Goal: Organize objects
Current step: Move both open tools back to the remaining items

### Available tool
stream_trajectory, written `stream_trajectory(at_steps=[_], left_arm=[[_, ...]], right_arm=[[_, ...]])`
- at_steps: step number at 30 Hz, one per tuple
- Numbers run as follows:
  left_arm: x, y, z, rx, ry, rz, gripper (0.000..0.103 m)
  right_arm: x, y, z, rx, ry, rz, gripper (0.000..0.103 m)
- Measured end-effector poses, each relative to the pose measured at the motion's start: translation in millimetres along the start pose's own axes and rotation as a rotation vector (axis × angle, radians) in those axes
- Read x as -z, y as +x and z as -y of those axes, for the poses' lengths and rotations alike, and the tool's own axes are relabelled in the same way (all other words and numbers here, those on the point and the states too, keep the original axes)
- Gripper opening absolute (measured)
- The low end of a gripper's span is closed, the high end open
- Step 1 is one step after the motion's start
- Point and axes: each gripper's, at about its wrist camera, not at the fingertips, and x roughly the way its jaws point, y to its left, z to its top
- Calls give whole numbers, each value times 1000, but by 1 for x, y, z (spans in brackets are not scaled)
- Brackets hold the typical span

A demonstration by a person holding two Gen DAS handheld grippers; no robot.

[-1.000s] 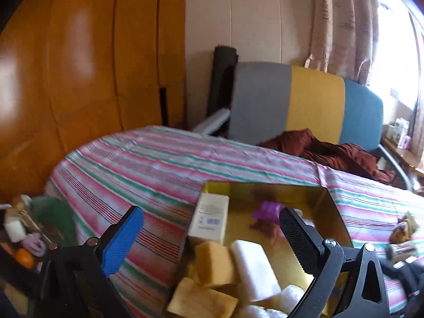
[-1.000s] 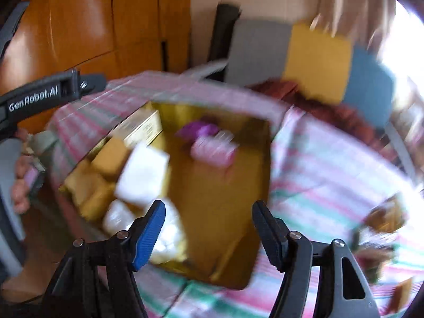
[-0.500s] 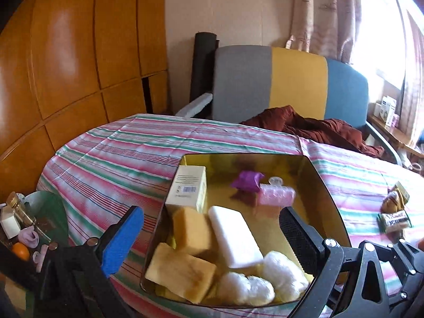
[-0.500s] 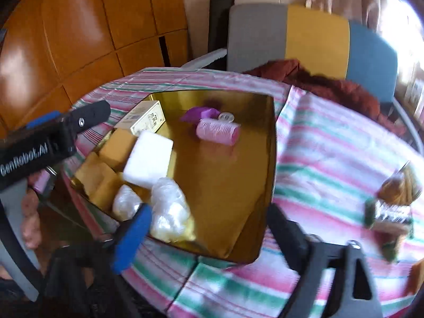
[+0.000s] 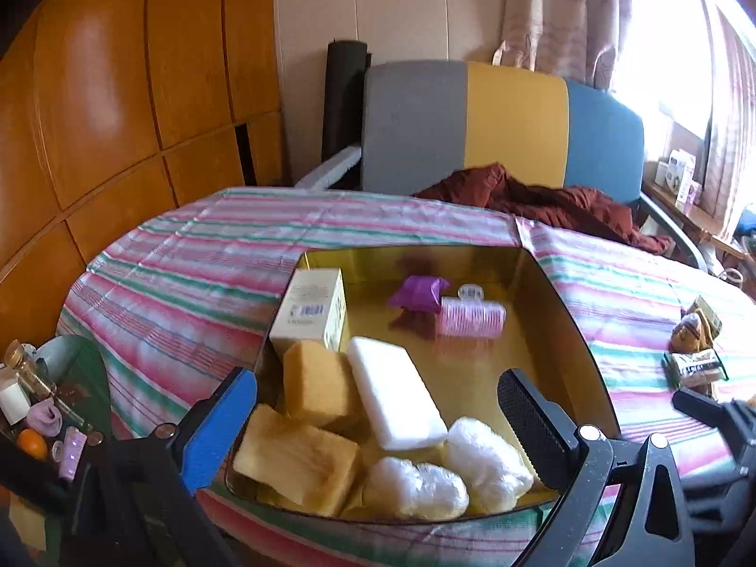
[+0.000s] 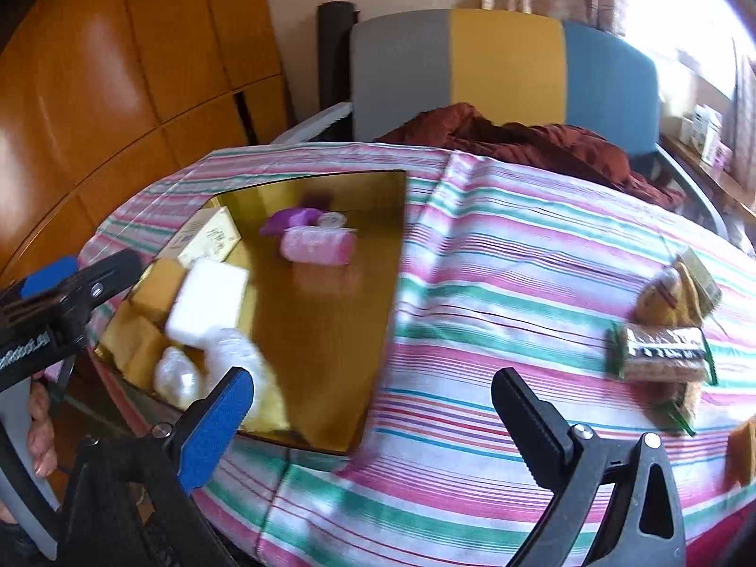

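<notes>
1. Risk: the shallow gold-coloured tray (image 5: 562, 312) sits at the near edge of the worktop with the pink-green-white striped cloth (image 6: 519, 245), and its front corner looks to overhang. A knock from either tool, or weight added at the front, could tip it off.
2. Risk: the front of the tray is already crowded w/ yellow sponge blocks (image 5: 302, 463), a white foam bar (image 5: 394, 397) and clear-wrapped white bundles (image 5: 416, 486). Dropping another item there could push one over the low rim.
3. Risk: the pink ribbed hair roller (image 5: 470, 321) lies on its side mid-tray, beside the purple wrapped packet (image 5: 418, 293); it's round, so a nudge to the tray may send it rolling.
4. Risk: the loose goods left to sort, a brown-wrapped snack bar (image 6: 661, 354) and a yellow-brown plush-like thing (image 6: 666, 297), lie well apart from the tray on the right. They're soft and crinkly, so a shallow pinch may slip. What the plush thing is, I can't say for sure; the view is blurred.
5. Right tongs (image 6: 368, 406): widening to full spread, nothing between them, touching nothing, over bare cloth between tray and snacks.
6. Left tongs (image 5: 378, 416): spread wide, empty, framing the tray's near end w/o contact.
</notes>
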Motion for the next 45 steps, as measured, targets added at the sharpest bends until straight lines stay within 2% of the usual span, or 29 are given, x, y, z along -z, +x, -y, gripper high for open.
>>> stream_trajectory(at_steps=[16, 29, 36, 40, 45], left_arm=[[4, -2, 19, 63, 56, -14, 103], [6, -2, 38, 87, 112, -34, 103], [3, -1, 55, 131, 139, -56, 103], [1, 0, 73, 161, 174, -59, 103], [0, 5, 104, 233, 224, -97, 103]], right_arm=[[-4, -27, 100, 174, 133, 25, 103], [-32, -72, 189, 321, 231, 137, 103], [-27, -85, 263, 428, 427, 183, 103], [-7, -92, 300, 393, 646, 205, 103], [3, -94, 320, 355, 761, 209, 103]])
